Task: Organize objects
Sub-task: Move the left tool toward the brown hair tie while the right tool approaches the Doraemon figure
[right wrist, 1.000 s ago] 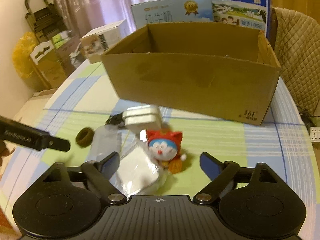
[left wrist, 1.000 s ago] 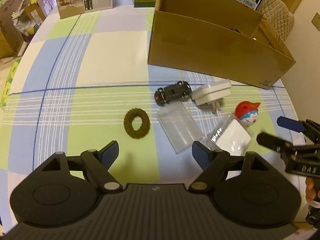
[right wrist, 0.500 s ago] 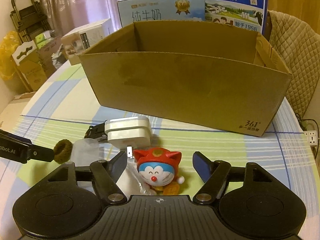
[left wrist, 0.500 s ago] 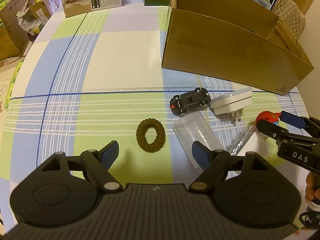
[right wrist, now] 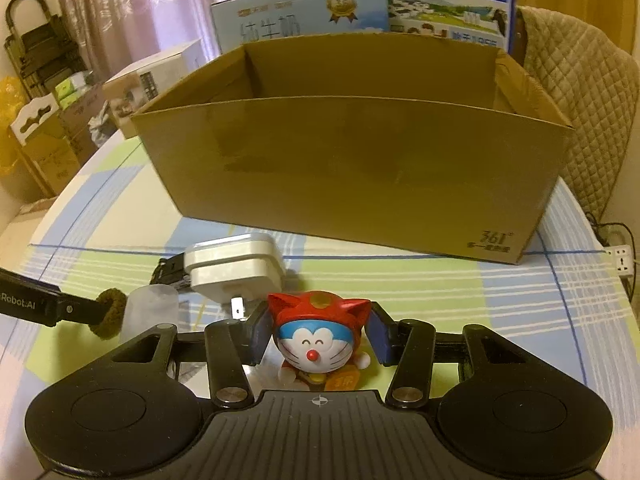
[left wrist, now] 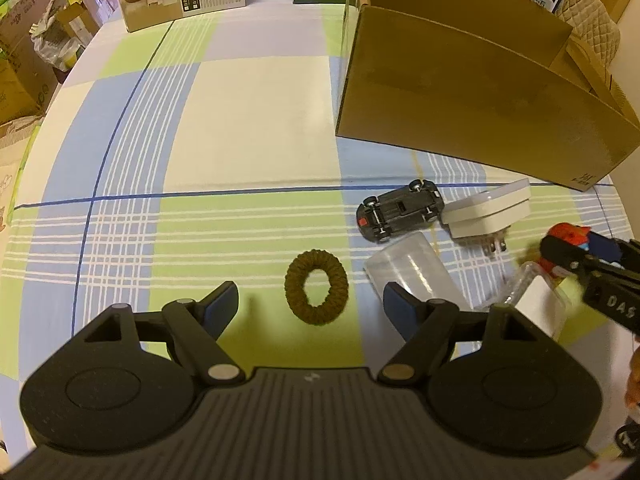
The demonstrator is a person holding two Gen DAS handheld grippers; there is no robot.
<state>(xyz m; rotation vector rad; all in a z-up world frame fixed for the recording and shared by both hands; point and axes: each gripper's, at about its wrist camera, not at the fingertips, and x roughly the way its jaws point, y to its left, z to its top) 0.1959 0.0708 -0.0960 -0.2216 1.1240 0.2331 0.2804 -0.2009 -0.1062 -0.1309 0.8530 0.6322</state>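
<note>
My right gripper [right wrist: 320, 336] is shut on a small blue cat figurine [right wrist: 318, 344] with a red hood, its pads pressed against both sides of the head. The figurine stands on the checked tablecloth in front of an open cardboard box [right wrist: 352, 168]. In the left wrist view the right gripper [left wrist: 576, 248] shows at the right edge, with the figurine's red hood [left wrist: 566, 232] between its fingers. My left gripper [left wrist: 310, 302] is open and low over the table. A brown hair tie [left wrist: 316, 286] lies flat between its fingertips, untouched.
An overturned black toy car [left wrist: 400, 210] and a white plug adapter [left wrist: 488, 212] lie near the box [left wrist: 460, 108]. A clear plastic case [left wrist: 412, 272] and a bagged white packet [left wrist: 540, 308] lie beside them. Milk cartons [right wrist: 448, 12] and a chair [right wrist: 580, 92] stand behind.
The right gripper's jaws closed onto the figurine's head after coming down around it. The left gripper came forward and down, so the hair tie now sits between its fingertips.
</note>
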